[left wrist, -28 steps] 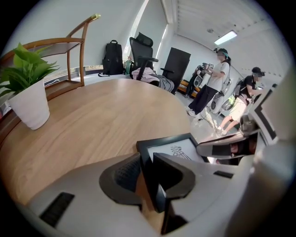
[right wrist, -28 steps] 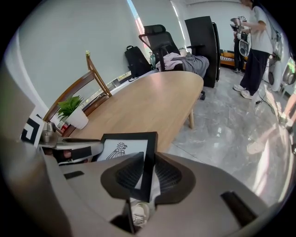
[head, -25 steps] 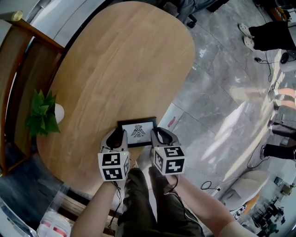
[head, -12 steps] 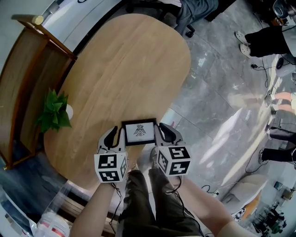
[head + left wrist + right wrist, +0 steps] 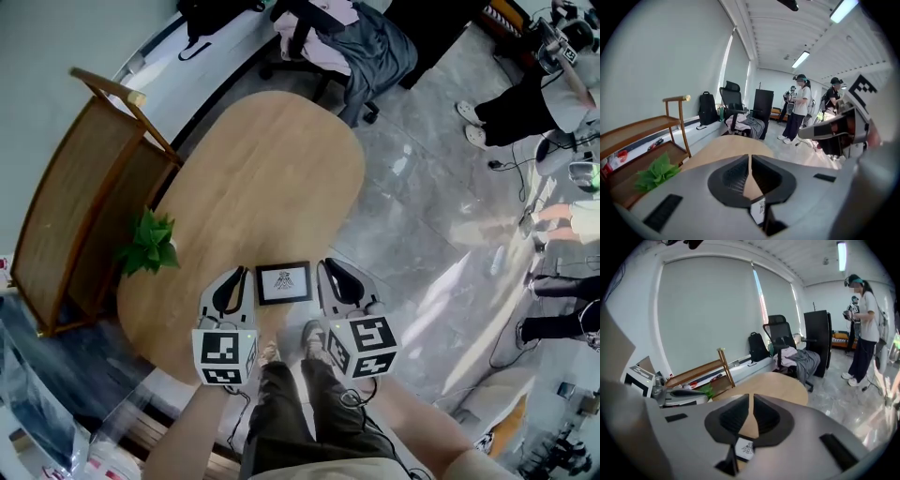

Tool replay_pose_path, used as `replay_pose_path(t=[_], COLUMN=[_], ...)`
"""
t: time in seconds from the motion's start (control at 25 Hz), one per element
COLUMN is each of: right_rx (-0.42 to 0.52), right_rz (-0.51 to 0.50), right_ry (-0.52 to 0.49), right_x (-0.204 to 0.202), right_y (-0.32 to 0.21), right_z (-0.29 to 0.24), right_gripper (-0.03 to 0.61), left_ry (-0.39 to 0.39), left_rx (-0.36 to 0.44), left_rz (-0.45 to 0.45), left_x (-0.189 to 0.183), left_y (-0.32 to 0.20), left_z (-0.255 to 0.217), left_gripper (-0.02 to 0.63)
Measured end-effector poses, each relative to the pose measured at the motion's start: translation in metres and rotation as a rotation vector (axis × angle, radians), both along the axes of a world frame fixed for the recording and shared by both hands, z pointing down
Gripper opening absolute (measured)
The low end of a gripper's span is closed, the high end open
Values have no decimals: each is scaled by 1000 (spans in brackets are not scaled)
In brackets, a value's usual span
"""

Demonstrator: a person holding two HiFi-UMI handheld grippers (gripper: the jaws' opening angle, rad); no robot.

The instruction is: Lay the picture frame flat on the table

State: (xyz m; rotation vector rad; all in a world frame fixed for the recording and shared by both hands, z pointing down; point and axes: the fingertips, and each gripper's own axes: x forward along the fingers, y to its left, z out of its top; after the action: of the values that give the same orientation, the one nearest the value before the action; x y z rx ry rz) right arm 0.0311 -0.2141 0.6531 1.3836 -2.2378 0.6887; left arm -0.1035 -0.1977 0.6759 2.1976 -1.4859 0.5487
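Note:
A black picture frame (image 5: 284, 282) with a white print lies face up on the oval wooden table (image 5: 262, 178), close to its near edge. My left gripper (image 5: 235, 276) hovers just left of the frame, its jaws shut with nothing between them. Just right of the frame, my right gripper (image 5: 329, 269) is also shut and empty. In the left gripper view the closed gripper (image 5: 750, 163) hides most of the frame (image 5: 759, 211). In the right gripper view the frame (image 5: 744, 448) peeks out under the closed gripper (image 5: 751, 404).
A potted green plant (image 5: 148, 242) stands at the table's left edge, beside a wooden shelf (image 5: 84, 187). An office chair draped with clothes (image 5: 342, 42) is beyond the far end. People (image 5: 525, 103) stand on the tiled floor to the right.
The head view has risen and pulled back, so everything looks smaller. Both grippers, close against the frame's sides before, now stand slightly off it. The frame has stayed in place.

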Motion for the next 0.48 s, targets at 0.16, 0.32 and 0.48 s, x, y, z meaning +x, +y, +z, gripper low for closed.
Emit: replay_pose_path(t=[0.16, 0.32, 0.48], right_rx=[109, 189, 242], right_rz=[-29, -43, -50], right_ry=[19, -2, -33], right_x=[-6, -18, -20], right_y=[-6, -12, -14], right_z=[-73, -141, -203], right_gripper=[15, 14, 11], left_ry=[0, -2, -1], left_rx=[77, 162, 257], left_rz=[2, 9, 4], left_x=[-4, -11, -17], left_y=[-2, -10, -17], left_z=[-65, -134, -205], left_gripper=[20, 20, 18])
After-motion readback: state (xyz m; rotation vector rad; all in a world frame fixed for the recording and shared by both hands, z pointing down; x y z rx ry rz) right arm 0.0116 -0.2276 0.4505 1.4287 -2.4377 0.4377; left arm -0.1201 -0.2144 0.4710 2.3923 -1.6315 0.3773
